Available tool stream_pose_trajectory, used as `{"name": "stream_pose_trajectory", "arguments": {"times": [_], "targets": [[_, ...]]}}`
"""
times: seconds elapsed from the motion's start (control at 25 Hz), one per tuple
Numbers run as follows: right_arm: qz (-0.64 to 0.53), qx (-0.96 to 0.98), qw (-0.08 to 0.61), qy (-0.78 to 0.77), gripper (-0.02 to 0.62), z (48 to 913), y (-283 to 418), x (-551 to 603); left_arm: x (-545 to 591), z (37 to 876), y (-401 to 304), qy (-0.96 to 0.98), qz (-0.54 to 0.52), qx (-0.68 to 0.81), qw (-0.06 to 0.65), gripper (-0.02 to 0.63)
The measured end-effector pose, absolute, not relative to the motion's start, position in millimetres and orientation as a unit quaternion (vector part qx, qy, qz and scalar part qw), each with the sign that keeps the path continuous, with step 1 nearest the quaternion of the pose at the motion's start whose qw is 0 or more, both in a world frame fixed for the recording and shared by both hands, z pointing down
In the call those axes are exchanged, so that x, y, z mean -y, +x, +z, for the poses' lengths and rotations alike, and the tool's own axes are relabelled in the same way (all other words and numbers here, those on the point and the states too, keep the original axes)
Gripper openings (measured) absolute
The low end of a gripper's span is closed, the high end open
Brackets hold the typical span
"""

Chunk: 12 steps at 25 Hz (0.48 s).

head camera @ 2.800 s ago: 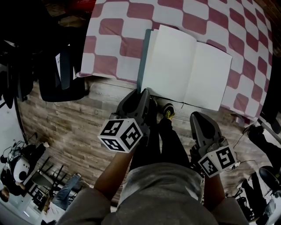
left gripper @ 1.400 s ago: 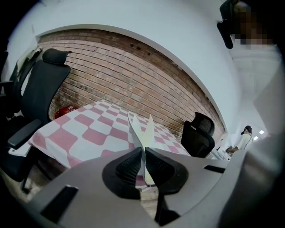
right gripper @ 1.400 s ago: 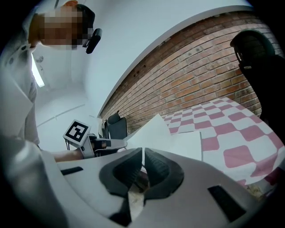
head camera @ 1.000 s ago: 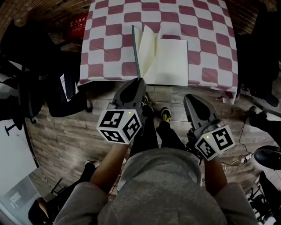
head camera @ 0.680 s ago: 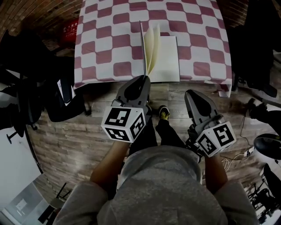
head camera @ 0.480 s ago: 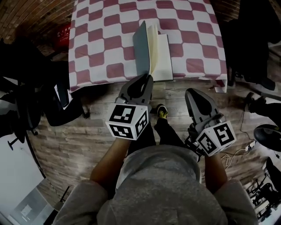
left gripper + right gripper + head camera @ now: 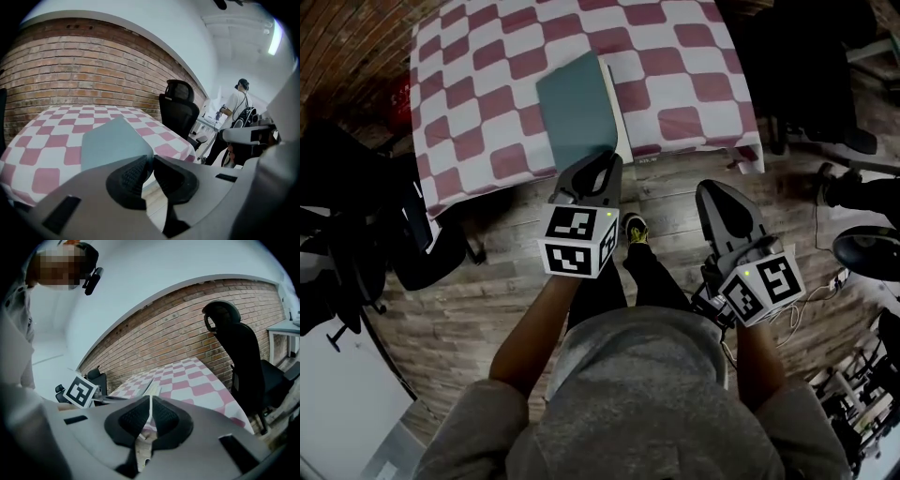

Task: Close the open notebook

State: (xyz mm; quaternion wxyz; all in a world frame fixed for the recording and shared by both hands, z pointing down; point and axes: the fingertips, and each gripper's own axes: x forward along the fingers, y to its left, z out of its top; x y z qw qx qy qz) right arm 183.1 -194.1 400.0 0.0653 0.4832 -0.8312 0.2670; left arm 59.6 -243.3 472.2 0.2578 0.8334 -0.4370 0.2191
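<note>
Closed notebook (image 7: 577, 111) lies on the checked desk (image 7: 680, 52); left claw (image 7: 604, 160) pinches its near edge (right claw (image 7: 713, 189) closed, empty).

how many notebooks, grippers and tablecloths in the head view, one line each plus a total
notebook: 1
grippers: 2 (left gripper, right gripper)
tablecloth: 1
total: 4

A red-and-white checked tablecloth (image 7: 675, 56) hangs above a plank floor (image 7: 478, 309); black office chair (image 7: 180, 110) beside it; brick wall (image 7: 79, 65) behind.
</note>
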Motion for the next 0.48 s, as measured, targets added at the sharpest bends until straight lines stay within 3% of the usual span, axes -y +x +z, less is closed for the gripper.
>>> {"name": "stream_pose_trajectory", "arguments": {"times": [0.24, 0.48], "targets": [[0.27, 0.814, 0.061, 0.51, 0.035, 405.7, 209.6, 186.5, 243.3, 514.5, 82.6, 0.829, 0.277, 0.418, 0.246, 0.067], [0.268, 0.802, 0.059, 0.531, 0.035, 405.7, 231.4, 178.5, 237.9, 538.0, 93.0, 0.829, 0.297, 0.398, 0.258, 0.132]]}}
